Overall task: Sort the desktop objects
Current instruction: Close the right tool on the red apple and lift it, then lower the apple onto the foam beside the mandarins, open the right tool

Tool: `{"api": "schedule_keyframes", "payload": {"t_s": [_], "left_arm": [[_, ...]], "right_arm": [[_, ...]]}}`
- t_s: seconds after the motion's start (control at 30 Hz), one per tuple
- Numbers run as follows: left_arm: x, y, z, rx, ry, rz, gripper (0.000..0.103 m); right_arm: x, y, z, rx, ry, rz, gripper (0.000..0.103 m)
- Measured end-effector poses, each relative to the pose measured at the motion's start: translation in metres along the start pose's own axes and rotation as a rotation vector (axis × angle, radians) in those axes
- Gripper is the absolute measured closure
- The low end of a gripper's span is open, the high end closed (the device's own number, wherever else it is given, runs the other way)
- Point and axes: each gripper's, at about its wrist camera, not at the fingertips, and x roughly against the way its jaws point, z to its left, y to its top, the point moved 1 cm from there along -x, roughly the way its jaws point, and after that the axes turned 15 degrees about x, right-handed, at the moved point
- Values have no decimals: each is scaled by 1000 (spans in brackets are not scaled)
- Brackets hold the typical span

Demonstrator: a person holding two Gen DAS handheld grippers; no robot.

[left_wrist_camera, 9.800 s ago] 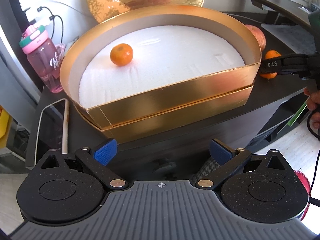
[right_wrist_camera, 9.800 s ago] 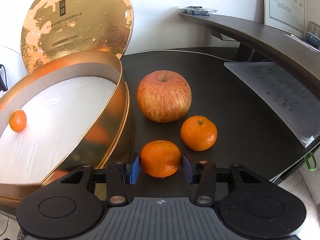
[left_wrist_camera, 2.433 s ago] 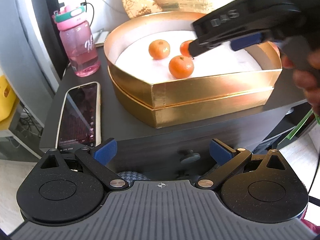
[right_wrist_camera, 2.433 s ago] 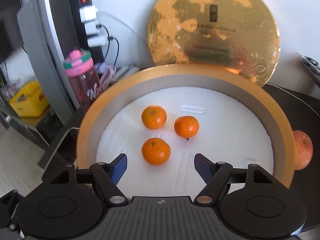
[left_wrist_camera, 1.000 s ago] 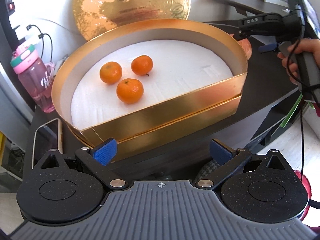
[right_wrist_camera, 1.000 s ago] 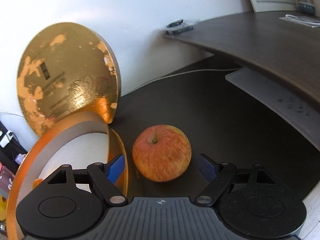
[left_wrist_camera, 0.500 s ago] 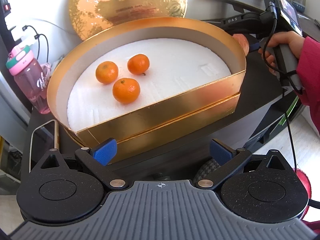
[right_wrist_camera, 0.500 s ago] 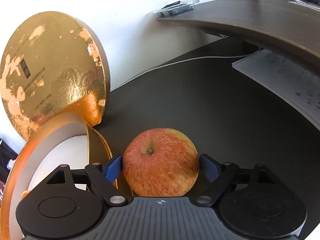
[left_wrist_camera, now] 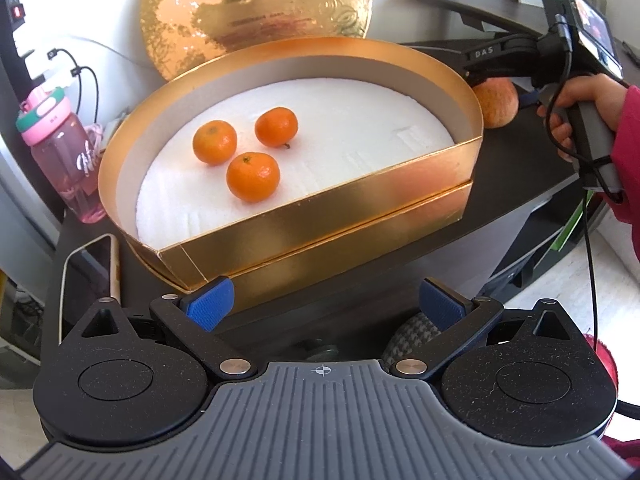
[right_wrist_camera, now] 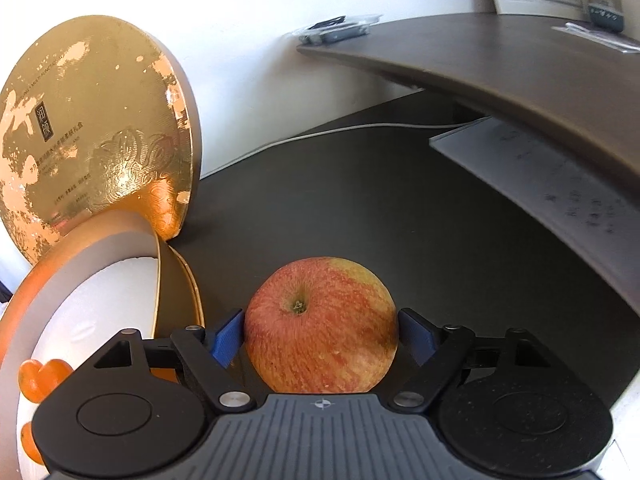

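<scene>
Three oranges (left_wrist_camera: pixel 253 177) already lie on the white lining of the gold box (left_wrist_camera: pixel 320 216), which stands ahead of the left tongs (left_wrist_camera: pixel 324 306); these tongs are spread apart, hold nothing and hover in front of the table (left_wrist_camera: pixel 516 184) edge. The apple (right_wrist_camera: pixel 320 326) is not yet in the box: it sits on the table just right of the box wall, between the blue pads (right_wrist_camera: pixel 227 338) of the right tongs (right_wrist_camera: pixel 320 336), which appear clamped on its sides. By this judgement, the lift and transfer of the apple into the box remain.
</scene>
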Motion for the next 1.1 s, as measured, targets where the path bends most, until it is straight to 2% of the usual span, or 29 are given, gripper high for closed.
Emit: {"api": "schedule_keyframes", "payload": {"t_s": [0.2,0.33,0.4,0.53,0.6,0.87,1.1], "left_arm": [[7,-3,4,7,-16,-13,2],[11,-4,10,24,-27,-22,2],[13,-5,15,35,-27,-26,2],[15,-7,27,65,-21,-33,2],[16,-7,33,79,-15,-34,1],[16,-10,49,111,-20,-30,2],[17,-12,59,127,-13,-31,2]], "right_arm": [[42,11,10,34,-10,-89,21],[75,26,39,77,72,-162,21],[85,32,60,111,129,-171,21],[77,32,101,167,247,-100,21],[67,24,119,199,269,-46,21],[28,8,160,276,262,107,21],[10,8,169,287,214,138,21]]}}
